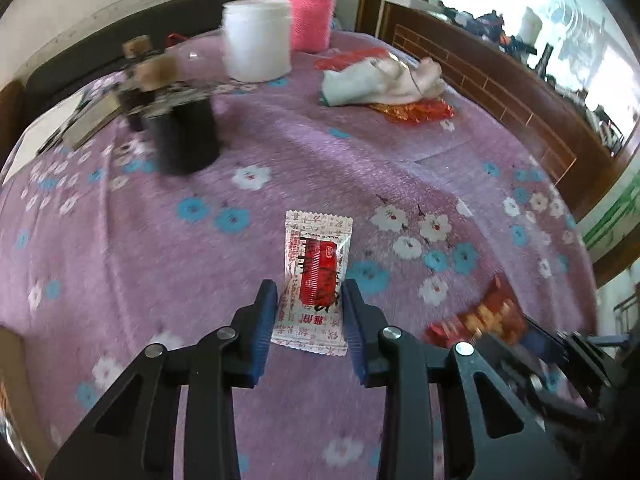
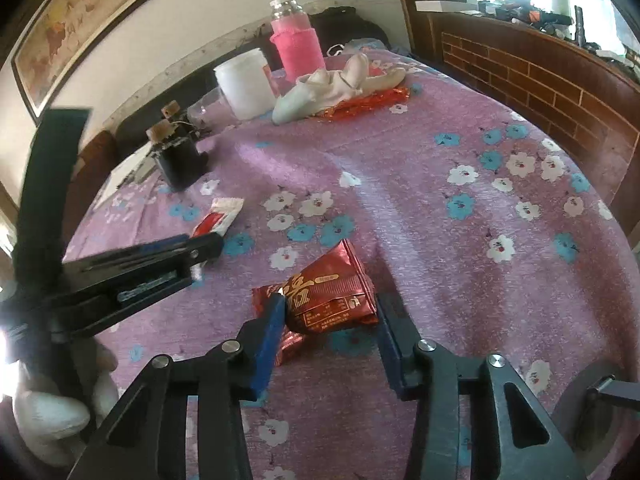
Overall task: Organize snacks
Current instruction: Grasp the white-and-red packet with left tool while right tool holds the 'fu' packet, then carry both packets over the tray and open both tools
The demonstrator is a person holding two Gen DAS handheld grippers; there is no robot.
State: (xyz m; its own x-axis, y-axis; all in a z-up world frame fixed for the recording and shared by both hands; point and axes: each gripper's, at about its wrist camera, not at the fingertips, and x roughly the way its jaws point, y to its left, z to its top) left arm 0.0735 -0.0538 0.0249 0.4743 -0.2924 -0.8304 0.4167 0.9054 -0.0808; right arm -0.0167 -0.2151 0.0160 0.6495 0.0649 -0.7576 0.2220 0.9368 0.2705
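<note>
White snack sachet (image 1: 316, 280) between open left tongs (image 1: 309, 292), red snack bag (image 2: 330, 294) between open right tongs (image 2: 332, 312), white jar (image 1: 257, 40) contents unclear

Print on the white sachet (image 1: 316, 280) — rows of small red Chinese characters around its border and bold black brush-style characters across the red middle, none sharp enough to read. The red snack packet (image 2: 328, 296) carries large gold Chinese characters and a block of fine print below — also too blurred to make out. No other lettering is readable.
</note>
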